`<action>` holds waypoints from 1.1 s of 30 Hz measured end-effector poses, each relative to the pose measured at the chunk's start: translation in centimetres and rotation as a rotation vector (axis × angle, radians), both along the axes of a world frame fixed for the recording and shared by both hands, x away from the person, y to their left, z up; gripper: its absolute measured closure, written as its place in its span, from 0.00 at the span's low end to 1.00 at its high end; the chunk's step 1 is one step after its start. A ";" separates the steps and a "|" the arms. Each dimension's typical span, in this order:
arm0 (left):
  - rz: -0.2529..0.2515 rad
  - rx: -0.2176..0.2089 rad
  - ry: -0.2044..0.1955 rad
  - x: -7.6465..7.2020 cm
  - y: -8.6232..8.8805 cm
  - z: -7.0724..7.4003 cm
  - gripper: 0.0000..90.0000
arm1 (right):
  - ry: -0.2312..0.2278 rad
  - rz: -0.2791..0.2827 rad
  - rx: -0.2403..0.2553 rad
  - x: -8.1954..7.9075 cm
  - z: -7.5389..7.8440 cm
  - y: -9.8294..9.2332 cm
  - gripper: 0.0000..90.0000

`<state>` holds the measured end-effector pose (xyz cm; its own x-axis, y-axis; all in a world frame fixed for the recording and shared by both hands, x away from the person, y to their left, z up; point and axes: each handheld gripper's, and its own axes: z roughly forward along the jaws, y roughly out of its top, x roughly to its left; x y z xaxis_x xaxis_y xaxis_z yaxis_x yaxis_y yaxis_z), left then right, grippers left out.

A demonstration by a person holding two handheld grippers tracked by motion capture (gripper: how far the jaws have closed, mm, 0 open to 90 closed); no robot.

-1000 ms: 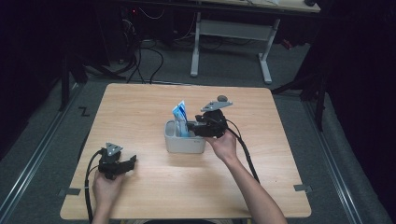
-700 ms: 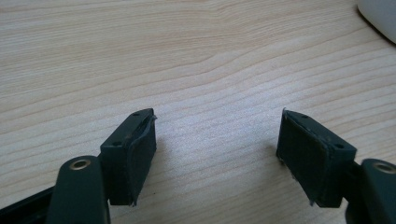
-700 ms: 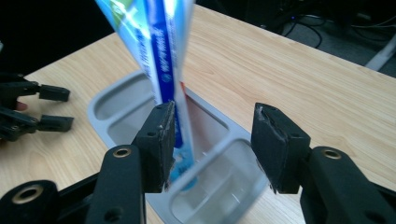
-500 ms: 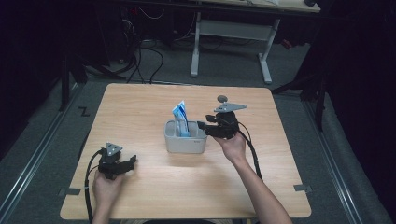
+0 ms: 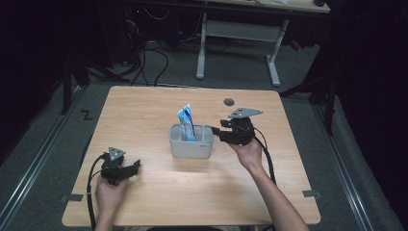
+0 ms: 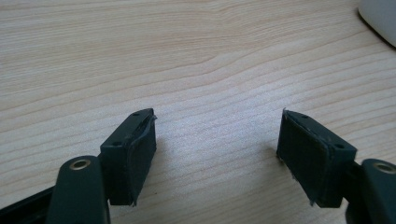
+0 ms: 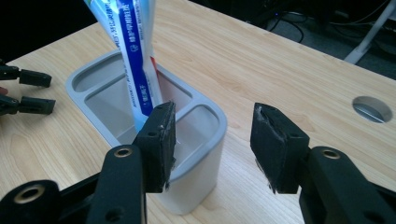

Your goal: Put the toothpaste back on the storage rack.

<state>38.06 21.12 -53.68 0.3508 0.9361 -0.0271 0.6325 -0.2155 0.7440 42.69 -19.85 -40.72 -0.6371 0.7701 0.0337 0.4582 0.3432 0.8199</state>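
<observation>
Right claw (image 5: pixel 215 131) gaping empty beside grey caddy (image 5: pixel 191 148) | tube (image 5: pixel 186 121) upright in caddy on bench (image 5: pixel 159 108) | left claw (image 5: pixel 135 167) open, idle | step: seemingly release; next: likely retreat clear

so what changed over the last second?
The right gripper, open with nothing between its jaws, has drawn back from over the grey holder to its right side. The blue-and-white tube stays standing in the holder. The left gripper stays open, resting on the table.
</observation>
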 end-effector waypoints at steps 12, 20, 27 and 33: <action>0.003 0.002 -0.002 0.0 0.0 0.0 0.32 | 0.000 -0.032 0.038 -0.7 0.3 -2.8 0.56; 0.005 0.000 -0.002 0.0 0.0 0.0 0.32 | 0.010 -0.058 0.049 -0.8 -0.2 -4.1 0.56; 0.006 0.000 -0.002 0.0 0.0 0.0 0.32 | 0.011 -0.074 0.054 -1.3 -0.4 -5.0 0.56; 0.004 0.002 0.000 0.0 0.0 0.0 0.31 | 0.010 -0.087 0.064 -1.8 -0.7 -5.8 0.56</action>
<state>38.06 21.13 -53.68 0.3467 0.9376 -0.0250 0.6335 -0.2144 0.7434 40.92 -25.66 -41.38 -0.5672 0.8186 0.0906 0.4924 0.2490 0.8340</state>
